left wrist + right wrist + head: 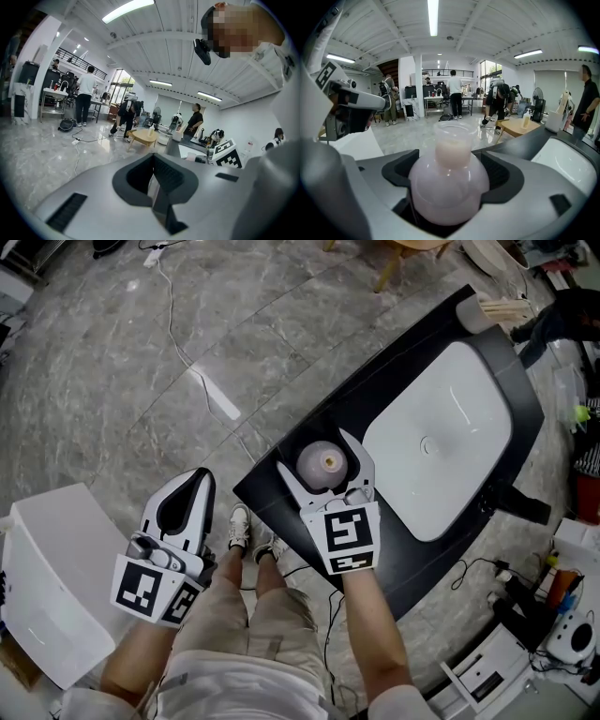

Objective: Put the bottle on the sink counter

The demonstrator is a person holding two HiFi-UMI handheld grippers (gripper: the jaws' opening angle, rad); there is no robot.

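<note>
A round, pale pink bottle (323, 465) with a short open neck sits between the jaws of my right gripper (314, 452), which is shut on its belly. The bottle is over the near left end of the black sink counter (281, 507), left of the white basin (441, 437); whether it rests on the counter is unclear. In the right gripper view the bottle (449, 187) fills the space between the pads of the right gripper (450, 164), with the counter (520, 140) behind. My left gripper (192, 488) hangs over the floor to the left, shut and empty, its jaws (152, 180) pressed together.
A white box (47, 587) stands at the lower left beside the left gripper. A cable (178, 343) runs across the marble floor. Wooden stool legs (394, 259) are beyond the counter, and clutter (553, 615) lies on its right. Several people stand far off.
</note>
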